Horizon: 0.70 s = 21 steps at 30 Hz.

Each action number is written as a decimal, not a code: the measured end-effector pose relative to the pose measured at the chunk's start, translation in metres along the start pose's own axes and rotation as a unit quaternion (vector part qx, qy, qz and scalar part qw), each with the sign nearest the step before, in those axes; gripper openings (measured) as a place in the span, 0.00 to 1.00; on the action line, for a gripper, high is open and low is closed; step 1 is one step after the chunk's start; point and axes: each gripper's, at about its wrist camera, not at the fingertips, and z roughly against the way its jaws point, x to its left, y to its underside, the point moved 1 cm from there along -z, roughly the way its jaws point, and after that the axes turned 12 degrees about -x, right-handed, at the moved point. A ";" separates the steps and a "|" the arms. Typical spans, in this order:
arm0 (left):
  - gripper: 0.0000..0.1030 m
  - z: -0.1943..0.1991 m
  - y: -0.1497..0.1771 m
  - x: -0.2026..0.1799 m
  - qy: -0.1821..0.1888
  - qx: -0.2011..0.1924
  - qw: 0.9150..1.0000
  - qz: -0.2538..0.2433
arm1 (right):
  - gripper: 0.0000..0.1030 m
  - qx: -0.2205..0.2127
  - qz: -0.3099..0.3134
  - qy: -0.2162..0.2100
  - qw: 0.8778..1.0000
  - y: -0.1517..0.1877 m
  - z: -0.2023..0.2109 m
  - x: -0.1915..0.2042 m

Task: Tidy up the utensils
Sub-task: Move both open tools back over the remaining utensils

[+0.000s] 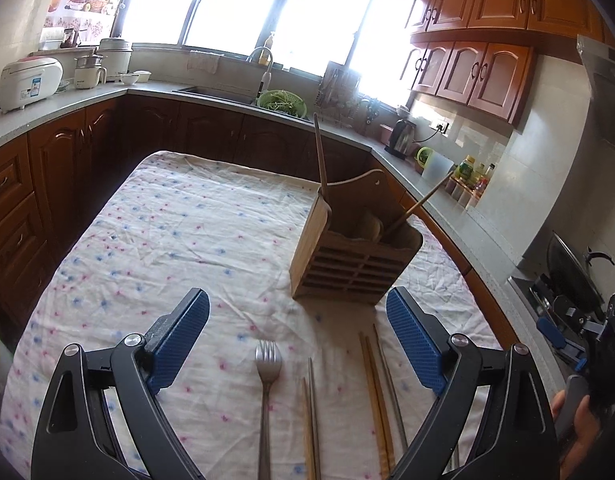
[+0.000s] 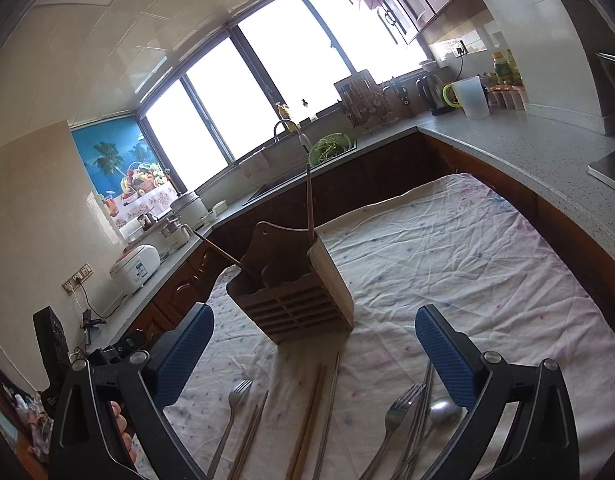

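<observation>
A wooden utensil holder [image 1: 353,264] stands on the flowered cloth, with two wooden handles sticking out of it; it also shows in the right wrist view [image 2: 303,300]. My left gripper [image 1: 297,344] is open and empty above a metal fork [image 1: 267,364] and chopsticks [image 1: 373,392]. My right gripper [image 2: 313,354] is open and empty above chopsticks [image 2: 311,412], a fork [image 2: 233,404], another fork [image 2: 399,408] and a spoon [image 2: 443,408] lying in front of the holder.
The table with its flowered cloth [image 1: 179,232] is ringed by a grey counter [image 1: 447,208] with wooden cabinets. A sink with a green colander [image 1: 283,102], rice cookers [image 1: 27,82], a kettle [image 1: 401,138] and a stove [image 1: 567,280] stand around.
</observation>
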 end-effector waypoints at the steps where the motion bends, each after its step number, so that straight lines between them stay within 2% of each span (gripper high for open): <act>1: 0.90 0.002 0.005 0.001 0.000 0.006 1.000 0.001 | 0.99 0.000 0.003 0.008 1.000 0.004 0.006 -0.002; 10: 0.89 0.012 0.046 0.009 -0.003 0.045 0.999 0.000 | 0.99 0.017 0.015 0.058 0.998 0.039 0.046 -0.026; 15: 0.89 0.014 0.058 0.009 -0.006 0.059 0.998 -0.012 | 0.99 0.036 0.001 0.074 0.997 0.056 0.049 -0.040; 21: 0.89 0.013 0.061 0.004 0.001 0.067 0.998 -0.021 | 0.99 0.050 0.003 0.075 0.996 0.064 0.048 -0.040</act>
